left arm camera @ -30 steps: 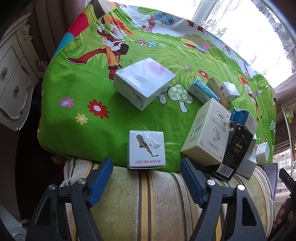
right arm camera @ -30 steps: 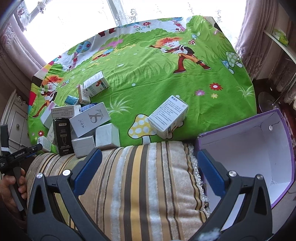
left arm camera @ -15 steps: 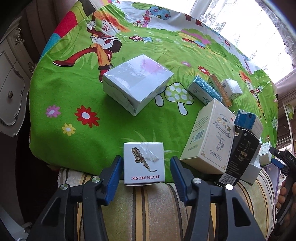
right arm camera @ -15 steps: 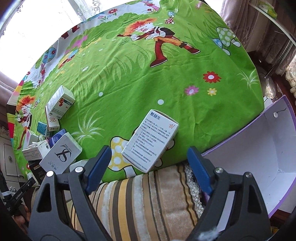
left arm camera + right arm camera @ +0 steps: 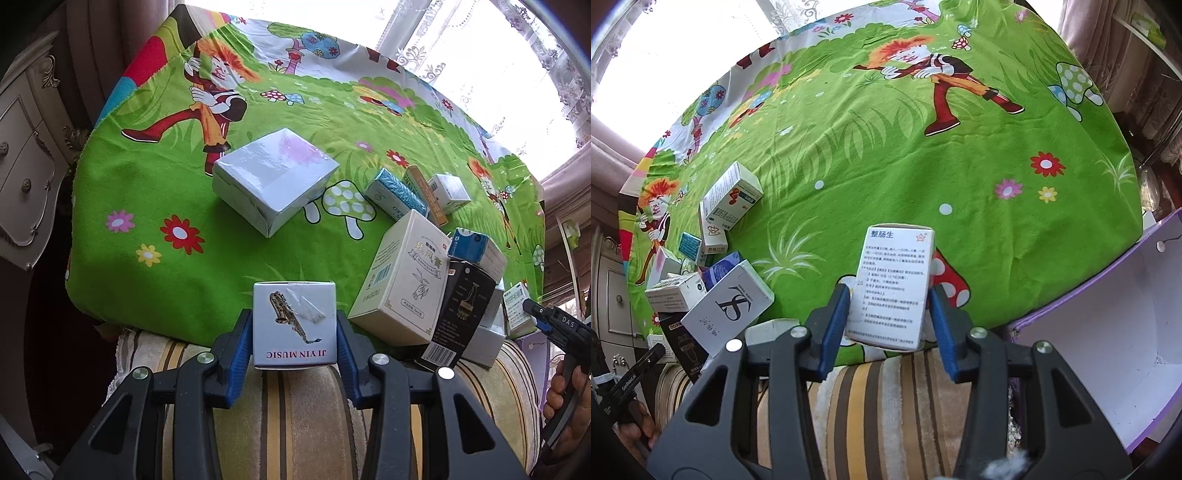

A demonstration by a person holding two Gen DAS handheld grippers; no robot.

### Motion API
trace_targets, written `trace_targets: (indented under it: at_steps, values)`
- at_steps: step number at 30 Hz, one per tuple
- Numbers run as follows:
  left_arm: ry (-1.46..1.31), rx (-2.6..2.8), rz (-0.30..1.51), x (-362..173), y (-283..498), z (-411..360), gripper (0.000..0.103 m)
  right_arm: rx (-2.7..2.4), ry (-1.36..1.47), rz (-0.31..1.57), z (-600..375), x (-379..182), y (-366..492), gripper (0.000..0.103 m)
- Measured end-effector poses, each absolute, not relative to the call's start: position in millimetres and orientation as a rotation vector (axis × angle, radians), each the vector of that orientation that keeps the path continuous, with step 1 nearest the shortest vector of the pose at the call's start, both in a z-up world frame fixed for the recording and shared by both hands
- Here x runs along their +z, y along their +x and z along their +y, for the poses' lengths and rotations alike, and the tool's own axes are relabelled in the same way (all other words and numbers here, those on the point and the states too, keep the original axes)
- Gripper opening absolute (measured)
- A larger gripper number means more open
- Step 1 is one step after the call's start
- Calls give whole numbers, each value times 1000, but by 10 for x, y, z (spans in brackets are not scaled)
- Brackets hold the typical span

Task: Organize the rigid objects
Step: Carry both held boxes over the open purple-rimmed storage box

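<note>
Near the cloth's edge, left tongs (image 5: 294,345) clamp the music box (image 5: 294,325); right tongs (image 5: 888,325) grip the medicine carton (image 5: 892,288).

Between blue-padded tongs (image 5: 294,343), a white saxophone-printed carton (image 5: 294,325) is seen; beyond them, a green cartoon-patterned cloth (image 5: 207,236); below them, a beige brown-striped cushion (image 5: 303,413).

Daylight floods in from the window (image 5: 517,55), blown out white behind the green cloth (image 5: 295,122); fisheye bending curves the edges, corners go dark.
</note>
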State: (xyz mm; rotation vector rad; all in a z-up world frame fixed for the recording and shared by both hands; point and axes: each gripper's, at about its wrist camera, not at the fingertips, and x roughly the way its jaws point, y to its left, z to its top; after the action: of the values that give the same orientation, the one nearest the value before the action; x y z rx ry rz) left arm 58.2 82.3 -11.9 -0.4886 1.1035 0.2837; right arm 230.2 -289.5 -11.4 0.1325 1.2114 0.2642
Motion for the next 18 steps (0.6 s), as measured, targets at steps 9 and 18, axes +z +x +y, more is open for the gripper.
trace_targets:
  at_steps: [9,18]
  values:
    - [-463,252,988,251,430,480,43,314,94,1104,-2956,201,1950,47]
    - [-424,80,948,475,461,-186,43,322,121,1033,-3284,434,1570,47]
